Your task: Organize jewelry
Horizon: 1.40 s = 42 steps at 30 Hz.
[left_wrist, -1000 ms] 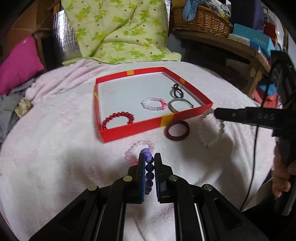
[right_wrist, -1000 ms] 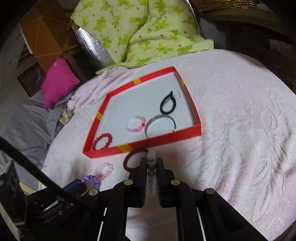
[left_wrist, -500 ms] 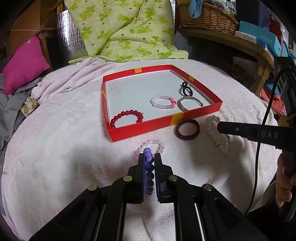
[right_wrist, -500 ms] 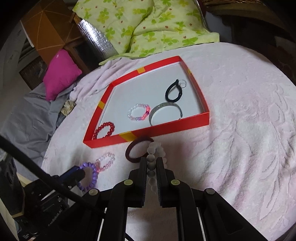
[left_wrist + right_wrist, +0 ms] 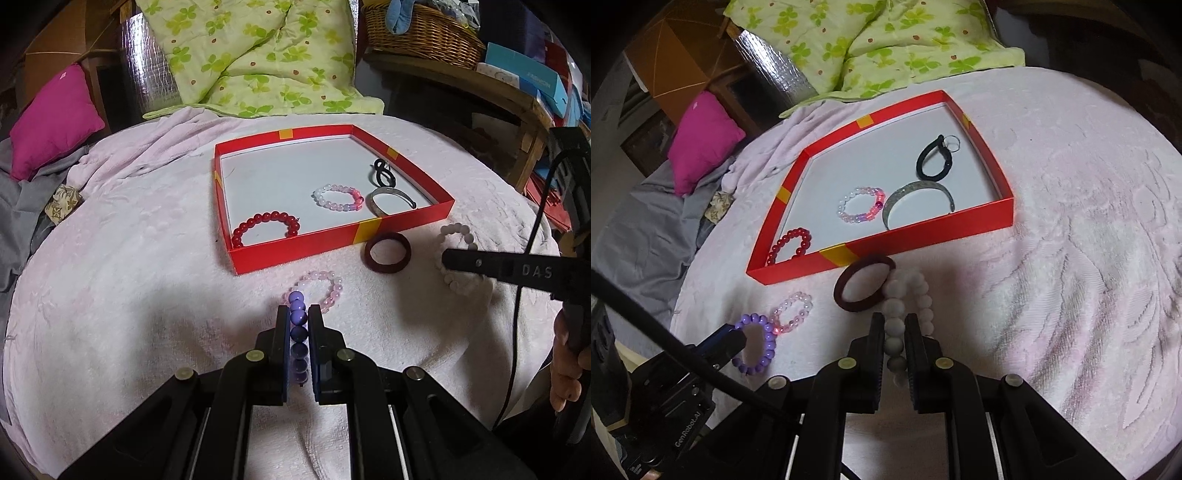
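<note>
A red tray [image 5: 295,254] [image 5: 916,236] on the pink blanket holds a red bead bracelet [image 5: 266,223], a pink-white bead bracelet [image 5: 338,197], a silver cuff [image 5: 388,199] and a black loop [image 5: 384,173]. My left gripper [image 5: 298,314] is shut on a purple bead bracelet [image 5: 297,317] [image 5: 757,343], held above the blanket. My right gripper [image 5: 895,321] [image 5: 448,258] is shut on a white bead bracelet [image 5: 897,295] [image 5: 456,236]. A light pink bead bracelet [image 5: 321,288] [image 5: 792,312] and a dark red bangle [image 5: 388,253] [image 5: 864,282] lie in front of the tray.
A green floral quilt [image 5: 258,55] and a magenta pillow [image 5: 51,118] lie behind the tray. A wicker basket [image 5: 421,33] and boxes stand on a wooden shelf at the right. Grey cloth [image 5: 639,236] hangs at the left edge.
Both grippers have lifted and pulled back a little with their bracelets; the white bracelet now hangs off the blanket in the right gripper. The tray contents have not moved.
</note>
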Tool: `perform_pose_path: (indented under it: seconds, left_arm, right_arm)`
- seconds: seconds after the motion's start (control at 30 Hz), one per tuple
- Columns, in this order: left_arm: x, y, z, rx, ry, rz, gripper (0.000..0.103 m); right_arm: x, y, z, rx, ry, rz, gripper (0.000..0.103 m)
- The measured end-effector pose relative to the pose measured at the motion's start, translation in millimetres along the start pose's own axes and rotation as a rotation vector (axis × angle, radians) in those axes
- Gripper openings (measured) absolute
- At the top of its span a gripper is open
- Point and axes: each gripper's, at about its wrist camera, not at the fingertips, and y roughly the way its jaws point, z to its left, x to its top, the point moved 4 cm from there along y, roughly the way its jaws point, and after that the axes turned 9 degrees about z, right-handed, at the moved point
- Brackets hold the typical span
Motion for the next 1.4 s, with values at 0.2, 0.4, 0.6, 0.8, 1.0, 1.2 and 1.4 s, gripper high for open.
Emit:
perform_pose_path:
  seconds: [0.2,0.4,0.6,0.8,1.0,1.2,1.4]
  left_arm:
    - [0,1,0,-0.001,0.000,0.001,0.010]
    - [0,2,-3,-0.002,0.006,0.007,0.010]
    - [0,4,-5,-0.009,0.012,0.014,0.010]
    - [1,6,-4,-0.012,-0.002,0.020,0.010]
    - [1,8,-10,-0.014,0.009,0.023,0.010]
    - [2,11,-11,-0.014,0.012,0.029,0.010]
    - [4,9,-10,-0.029,0.004,0.020,0.010]
  right_arm:
    - [4,-17,7,0.051,-0.017,-0.068,0.011]
    - [-2,-17,29,0.074,-0.105,-0.062,0.011]
    - [-11,-4,31,0.062,-0.122,0.008,0.011]
    - [-8,-13,8,0.044,-0.073,-0.014,0.011]
    - [-7,-10,-12,0.034,-0.003,0.026,0.012]
    - [-8,-9,-24,0.042,0.027,0.044,0.012]
    - [-8,-19,-22,0.041,0.000,0.007,0.011]
